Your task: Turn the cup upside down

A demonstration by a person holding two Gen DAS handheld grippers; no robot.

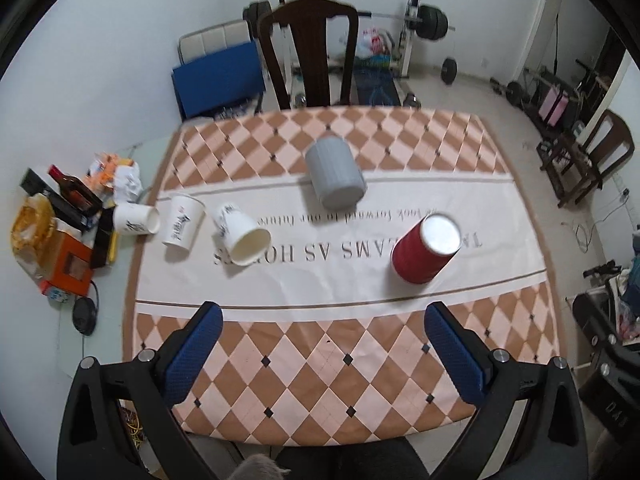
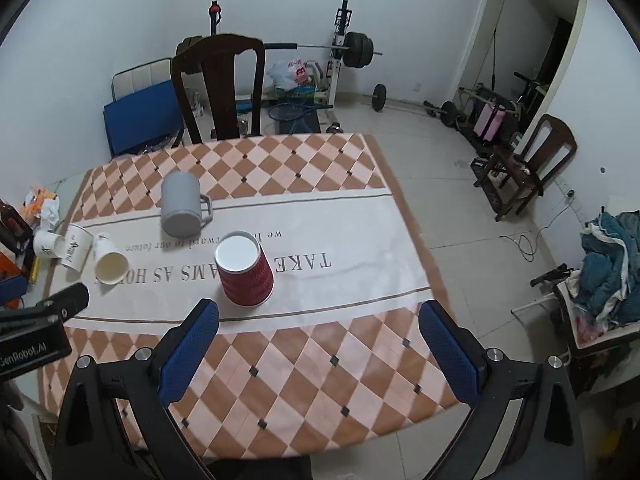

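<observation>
On the white band of the diamond-patterned tablecloth (image 1: pixel 280 364) the red paper cup (image 1: pixel 424 254) stands upside down, its white base facing up, over the printed lettering. Behind it the grey mug (image 1: pixel 335 174) also stands inverted; only the right wrist view shows its handle (image 2: pixel 206 210), which points toward the right side of the table, while the left wrist view hides that handle behind the mug's body. Three white paper cups sit near the table's left edge: one (image 1: pixel 245 236) lies tipped with its open mouth toward the camera, one (image 1: pixel 183 221) stands inverted, and one (image 1: pixel 135 219) lies on its side at the cloth's border. The left gripper (image 1: pixel 322 354) hovers over the near end of the table with its blue-padded fingers spread wide and nothing between them. The right gripper (image 2: pixel 318 350) is likewise spread apart and empty, further to the right, with bare floor under its right finger. The right wrist view also catches the black body of the left gripper at its left edge. The left wrist view alone shows the clutter beside the table in full: a dark bottle (image 1: pixel 74 190), an orange box (image 1: pixel 66 268) and crumpled paper (image 1: pixel 128 182). A dark wooden chair (image 1: pixel 310 52) stands at the far side.
</observation>
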